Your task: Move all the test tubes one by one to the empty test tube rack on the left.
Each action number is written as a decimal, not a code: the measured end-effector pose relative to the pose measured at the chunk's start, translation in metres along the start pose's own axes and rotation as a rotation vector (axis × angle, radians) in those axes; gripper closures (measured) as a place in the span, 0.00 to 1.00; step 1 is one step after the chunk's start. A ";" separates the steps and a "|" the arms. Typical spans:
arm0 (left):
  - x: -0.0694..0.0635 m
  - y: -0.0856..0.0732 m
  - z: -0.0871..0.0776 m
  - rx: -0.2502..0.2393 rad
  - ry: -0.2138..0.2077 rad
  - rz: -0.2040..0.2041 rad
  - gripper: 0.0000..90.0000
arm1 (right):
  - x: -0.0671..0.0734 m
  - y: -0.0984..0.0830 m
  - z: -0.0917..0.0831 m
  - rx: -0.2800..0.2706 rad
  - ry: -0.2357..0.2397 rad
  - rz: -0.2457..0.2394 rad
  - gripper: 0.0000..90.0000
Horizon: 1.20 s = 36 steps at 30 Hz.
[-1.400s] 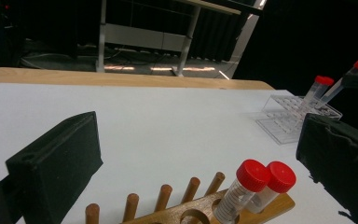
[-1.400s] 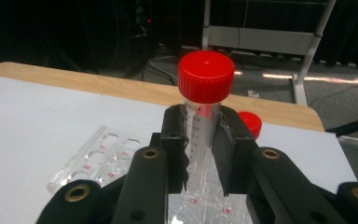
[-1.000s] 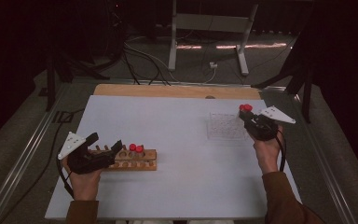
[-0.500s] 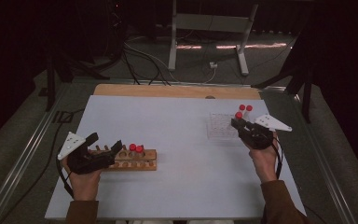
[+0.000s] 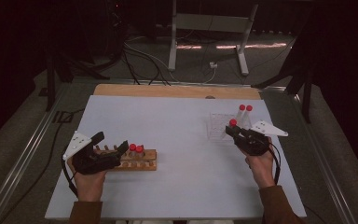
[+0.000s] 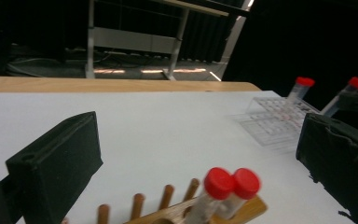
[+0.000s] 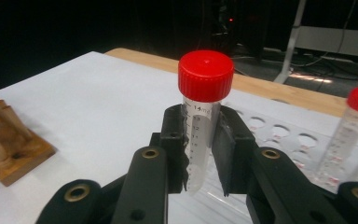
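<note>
In the high view the right gripper (image 5: 237,131) sits at the right of the frame, just in front of a clear plastic rack (image 5: 220,126), with its fingers (image 7: 175,140) clamped on a red-capped tube (image 7: 203,116). The right gripper view shows that tube upright between the two black pads — the cap and the printed scale stand well above them, and the lower end hangs just over the clear rack's holes. Two more red-capped tubes (image 5: 244,114) stand in the far right part of that rack.

At the lower left of the high view the left gripper (image 5: 116,151) rests at the end of a wooden rack (image 5: 140,161) on the white bench (image 5: 168,121). Its fingers (image 6: 56,163) stand wide apart — nothing is held between them. Two capped tubes (image 6: 228,186) lean together in the wooden rack, beside a row of bare pegs.
</note>
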<state>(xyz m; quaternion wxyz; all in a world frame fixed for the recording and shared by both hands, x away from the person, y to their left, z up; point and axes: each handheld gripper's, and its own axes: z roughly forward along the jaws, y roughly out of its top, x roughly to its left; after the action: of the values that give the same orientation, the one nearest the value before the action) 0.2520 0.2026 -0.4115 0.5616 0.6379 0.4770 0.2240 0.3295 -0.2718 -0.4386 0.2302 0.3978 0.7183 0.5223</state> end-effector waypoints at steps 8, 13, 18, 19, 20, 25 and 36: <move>-0.027 0.011 0.012 0.021 -0.067 0.066 0.01 | 0.011 0.001 0.000 0.008 0.067 0.004 0.83; -0.044 0.015 0.028 0.039 -0.107 0.087 0.01 | 0.019 0.001 0.003 0.024 0.118 -0.011 0.83; -0.065 0.018 0.043 0.062 -0.143 0.129 0.01 | 0.025 0.000 0.005 0.039 0.148 -0.026 0.83; -0.069 0.019 0.046 0.067 -0.151 0.139 0.01 | 0.026 0.000 0.005 0.044 0.153 -0.027 0.83; -0.073 0.019 0.049 0.070 -0.158 0.145 0.01 | 0.027 0.000 0.005 0.046 0.158 -0.031 0.83; -0.090 0.021 0.062 0.089 -0.181 0.169 0.01 | 0.033 0.000 0.006 0.055 0.183 -0.041 0.82; -0.124 0.018 0.088 0.133 -0.222 0.201 0.05 | 0.052 0.002 0.009 0.083 0.242 -0.085 0.82</move>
<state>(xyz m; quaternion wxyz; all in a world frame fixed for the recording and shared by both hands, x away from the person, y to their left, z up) 0.2755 0.0538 -0.3872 0.5423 0.7389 0.3595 0.1750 0.3067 -0.2243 -0.4353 0.1471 0.3104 0.7779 0.5263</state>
